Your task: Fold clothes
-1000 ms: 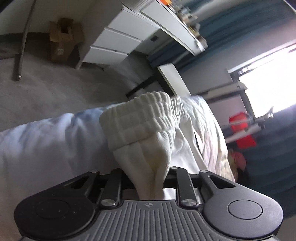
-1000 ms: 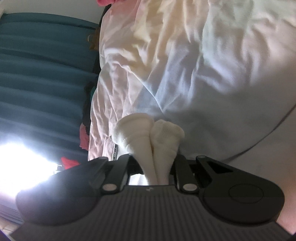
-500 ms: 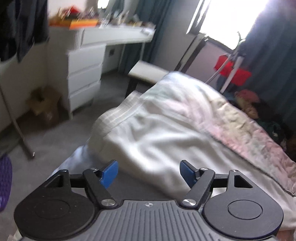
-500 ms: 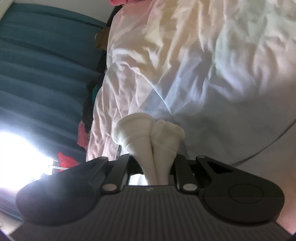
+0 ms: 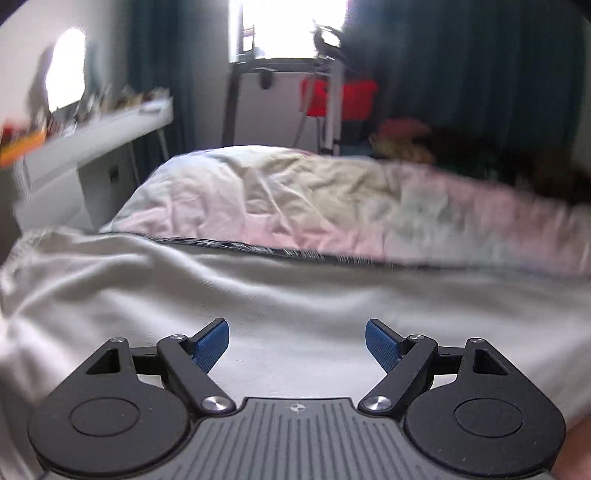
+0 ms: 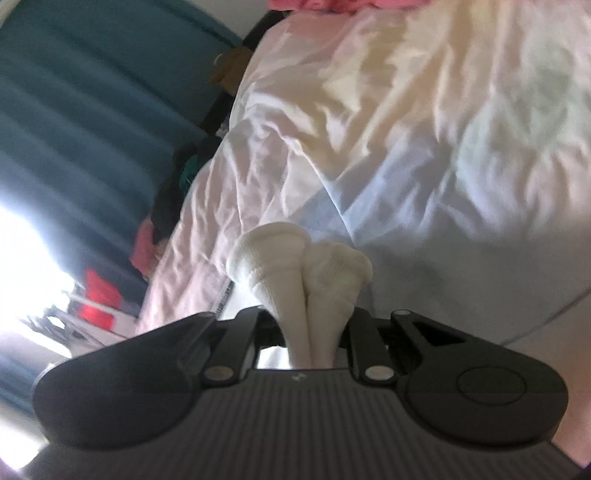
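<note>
**Inspector:** Left wrist view first. What is the condition of the left gripper [image 5: 297, 345]?

**Assistant:** Jaws spread wide, blue fingertips [image 5: 210, 345] well apart, nothing between them. It hovers over the white garment [image 5: 258, 314], which lies spread across the near part of the bed. Whether the pads touch the cloth, I cannot tell.

**Inspector:** Surroundings?

**Assistant:** Beyond the garment, a crumpled pale duvet [image 5: 332, 199] with pink and yellowish tints, its dark edge seam running across just behind the garment. Further back, a white desk [image 5: 110, 133] at left with blurred clutter on top, dark curtains [image 5: 480, 66], a bright window [image 5: 280, 26], and a red item [image 5: 351, 99] on a metal rack (the whole view is motion-blurred).

**Inspector:** Right wrist view.

**Assistant:** The right gripper [image 6: 312, 332] is closed tight on a bunched fold of the white garment [image 6: 303, 266]. Two ribbed lobes of cloth bulge out ahead of the fingers, pressed side by side.

**Inspector:** And behind it?

**Assistant:** The same duvet [image 6: 424, 129] fills the upper right, the view tilted. Teal curtains [image 6: 92, 110] at left, window glare at the lower left, the red item [image 6: 98, 295] beside it.
</note>
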{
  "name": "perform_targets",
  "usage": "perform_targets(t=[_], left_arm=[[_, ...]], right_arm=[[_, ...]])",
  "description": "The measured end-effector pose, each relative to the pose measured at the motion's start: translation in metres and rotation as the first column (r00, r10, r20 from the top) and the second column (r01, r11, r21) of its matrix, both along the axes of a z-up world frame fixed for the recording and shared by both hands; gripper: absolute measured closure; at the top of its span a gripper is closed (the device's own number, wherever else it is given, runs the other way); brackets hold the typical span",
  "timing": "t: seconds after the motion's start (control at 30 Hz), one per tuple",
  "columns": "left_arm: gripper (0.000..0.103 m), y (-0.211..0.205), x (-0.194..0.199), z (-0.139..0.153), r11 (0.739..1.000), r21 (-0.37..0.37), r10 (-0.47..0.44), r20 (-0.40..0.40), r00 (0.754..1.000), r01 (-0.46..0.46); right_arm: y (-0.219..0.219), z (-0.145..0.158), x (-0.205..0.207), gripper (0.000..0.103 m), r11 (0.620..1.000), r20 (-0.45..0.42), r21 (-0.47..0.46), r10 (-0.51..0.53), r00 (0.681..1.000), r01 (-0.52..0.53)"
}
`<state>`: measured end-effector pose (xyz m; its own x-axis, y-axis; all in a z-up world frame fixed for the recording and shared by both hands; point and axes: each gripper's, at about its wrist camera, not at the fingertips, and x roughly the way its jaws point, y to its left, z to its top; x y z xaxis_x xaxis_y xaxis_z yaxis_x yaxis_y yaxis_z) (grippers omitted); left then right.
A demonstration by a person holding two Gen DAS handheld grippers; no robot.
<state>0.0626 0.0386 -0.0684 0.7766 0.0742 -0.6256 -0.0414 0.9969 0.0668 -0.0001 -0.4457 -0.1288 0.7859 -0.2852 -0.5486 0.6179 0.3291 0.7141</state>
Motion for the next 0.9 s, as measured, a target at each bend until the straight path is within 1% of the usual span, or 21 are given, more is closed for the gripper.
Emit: perform_targets(t=[0.03, 0.1, 0.13, 0.17, 0.27, 0.37, 0.43, 0.5, 0.57, 0.6, 0.67, 0.7, 0.77, 0.83, 0.9], left_arm=[[0.02, -0.003, 0.004, -0.012, 1.0, 0.022, -0.001, -0.027, 1.0, 0.002], [0.02, -0.002, 0.009, -0.035, 0.999, 0.037, 0.005, -0.103, 0.995, -0.001], [0.02, 0.002, 0.009, -0.041, 1.0, 0.024, -0.001, -0.116, 0.993, 0.004], [0.019, 0.005, 0.008, -0.045, 1.0, 0.009, -0.006, -0.112, 0.994, 0.007], [0.018, 0.011, 0.008, -0.046, 1.0, -0.022, -0.002, -0.109, 0.994, 0.0], [0.018, 0.014, 0.007, -0.044, 1.0, -0.028, 0.0, -0.103, 0.995, -0.003], [0.018, 0.016, 0.007, -0.042, 0.999, -0.037, 0.002, -0.098, 0.995, -0.006], [0.018, 0.018, 0.006, -0.037, 0.998, -0.057, 0.004, -0.094, 0.996, -0.009], [0.018, 0.022, 0.01, -0.031, 0.995, -0.102, 0.012, -0.084, 0.996, -0.021], [0.018, 0.026, 0.01, -0.027, 0.991, -0.129, 0.019, -0.073, 0.997, -0.029], [0.018, 0.036, 0.008, -0.019, 0.982, -0.183, 0.04, -0.047, 0.998, -0.047], [0.018, 0.041, 0.007, -0.014, 0.977, -0.206, 0.054, -0.033, 0.998, -0.059], [0.018, 0.053, 0.004, -0.006, 0.963, -0.255, 0.087, -0.012, 0.996, -0.087], [0.018, 0.066, 0.002, 0.0, 0.947, -0.303, 0.116, -0.001, 0.993, -0.111], [0.018, 0.077, -0.001, 0.005, 0.93, -0.343, 0.138, 0.005, 0.99, -0.128]], right_arm=[[0.0, -0.001, 0.0, 0.09, 1.0, -0.005, 0.0, -0.002, 1.0, 0.002], [-0.001, -0.002, -0.001, 0.09, 1.0, 0.005, 0.021, -0.015, 1.0, 0.015], [-0.003, -0.003, 0.0, 0.09, 1.0, 0.003, 0.019, -0.014, 1.0, 0.013], [-0.018, -0.005, 0.001, 0.09, 1.0, 0.003, 0.009, 0.007, 1.0, -0.007], [-0.014, 0.004, 0.002, 0.09, 0.997, -0.028, -0.075, 0.034, 0.999, -0.037], [-0.001, 0.022, 0.004, 0.09, 0.976, -0.055, -0.204, 0.062, 0.997, -0.072], [0.016, 0.04, 0.006, 0.09, 0.939, -0.067, -0.327, 0.087, 0.994, -0.104], [0.033, 0.059, 0.008, 0.09, 0.885, -0.08, -0.446, 0.11, 0.991, -0.134], [0.062, 0.082, 0.01, 0.09, 0.807, -0.069, -0.571, 0.136, 0.988, -0.151], [0.08, 0.094, 0.013, 0.09, 0.761, -0.059, -0.629, 0.155, 0.986, -0.158], [0.12, 0.116, 0.015, 0.09, 0.651, -0.044, -0.739, 0.209, 0.977, -0.173], [0.144, 0.123, 0.016, 0.09, 0.582, -0.046, -0.792, 0.245, 0.968, -0.185], [0.194, 0.13, 0.021, 0.09, 0.424, -0.079, -0.877, 0.338, 0.938, -0.226], [0.246, 0.125, 0.027, 0.09, 0.259, -0.143, -0.926, 0.431, 0.891, -0.274], [0.292, 0.105, 0.029, 0.09, 0.121, -0.225, -0.937, 0.504, 0.834, -0.327]])
